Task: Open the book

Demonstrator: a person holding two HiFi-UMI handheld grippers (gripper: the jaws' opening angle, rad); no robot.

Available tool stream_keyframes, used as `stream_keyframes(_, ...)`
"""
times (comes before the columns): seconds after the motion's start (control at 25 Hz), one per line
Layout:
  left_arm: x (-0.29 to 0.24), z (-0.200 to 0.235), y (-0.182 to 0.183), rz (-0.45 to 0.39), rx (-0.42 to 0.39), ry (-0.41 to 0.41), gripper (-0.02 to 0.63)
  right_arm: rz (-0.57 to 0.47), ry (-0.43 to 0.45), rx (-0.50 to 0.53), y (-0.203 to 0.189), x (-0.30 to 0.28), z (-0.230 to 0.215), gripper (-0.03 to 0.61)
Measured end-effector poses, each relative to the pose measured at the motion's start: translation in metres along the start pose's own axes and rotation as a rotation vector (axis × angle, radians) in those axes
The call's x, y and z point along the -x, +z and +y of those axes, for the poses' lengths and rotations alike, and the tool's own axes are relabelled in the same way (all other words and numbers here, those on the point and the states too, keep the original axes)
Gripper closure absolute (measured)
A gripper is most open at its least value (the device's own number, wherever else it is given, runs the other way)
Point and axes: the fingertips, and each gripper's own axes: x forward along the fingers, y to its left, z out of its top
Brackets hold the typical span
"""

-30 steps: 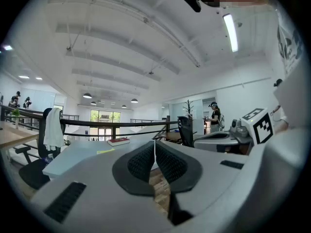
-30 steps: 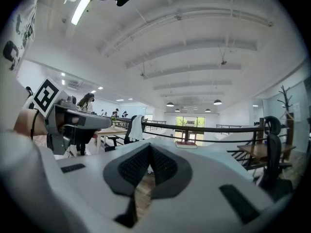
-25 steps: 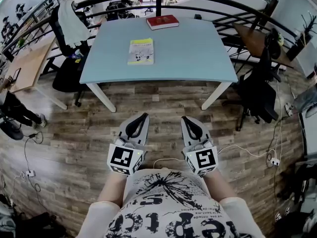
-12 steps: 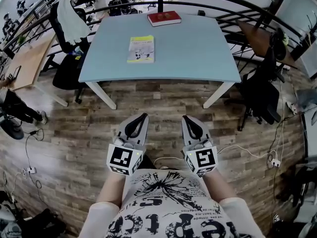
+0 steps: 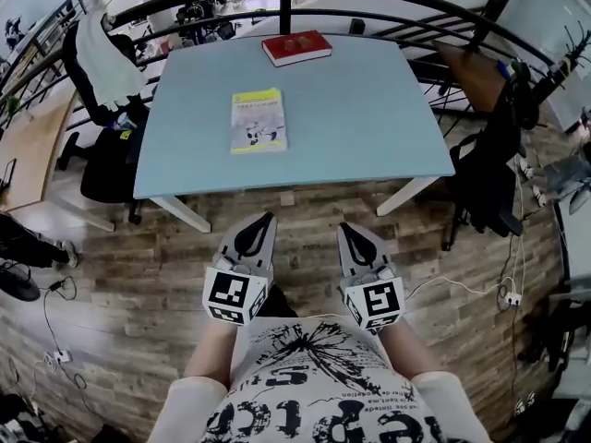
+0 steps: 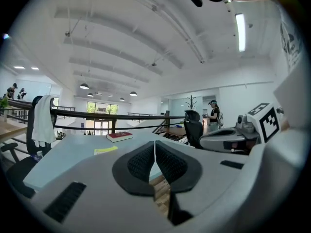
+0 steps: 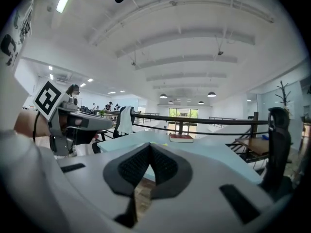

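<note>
Both pairs of jaws are pressed together with nothing between them. The left gripper [image 5: 266,218] and the right gripper [image 5: 344,227] hang side by side over the wooden floor [image 5: 138,247], short of the light blue bench's [image 5: 369,109] near edge. Ahead of the left jaws and well apart from them, a yellow book [image 5: 258,120] lies closed and flat on the bench. Farther ahead, at the far edge, lies a closed red book [image 5: 296,47].
</note>
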Motion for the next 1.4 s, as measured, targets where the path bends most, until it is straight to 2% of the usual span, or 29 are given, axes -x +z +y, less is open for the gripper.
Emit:
stream_keyframes(0.32, -0.098, 0.125, 0.002, 0.078, -0.007, -0.089, 0.591, 0.032, -0.068, -0.012, 0.03, -0.15, -0.012, 0.568)
stream_keyframes(0.48, -0.133, 0.166, 0.002, 0.109, -0.029, -0.119, 0.591, 0.041, -0.094, -0.023, 0.036, -0.206, -0.021, 0.568)
stream_keyframes(0.6, -0.151, 0.186, -0.013, 0.164, -0.037, -0.131, 0.591, 0.064, -0.113, -0.034, 0.032, -0.232, -0.028, 0.568)
stream_keyframes(0.92, -0.207, 0.207, -0.06, 0.288, -0.023, -0.114, 0.589, 0.128, -0.065, -0.041, 0.013, -0.28, -0.057, 0.568)
stream_keyframes(1.12, -0.243, 0.204, -0.098, 0.396, 0.027, -0.104, 0.588, 0.166, -0.011, -0.033, 0.0, -0.302, -0.081, 0.568)
stream_keyframes(1.24, -0.265, 0.199, -0.119, 0.46, 0.026, -0.114, 0.521, 0.181, 0.007, -0.037, -0.007, -0.31, -0.095, 0.568)
stream_keyframes(1.4, -0.291, 0.193, -0.149, 0.541, 0.02, -0.109, 0.48, 0.213, 0.012, -0.051, -0.023, -0.313, -0.116, 0.568)
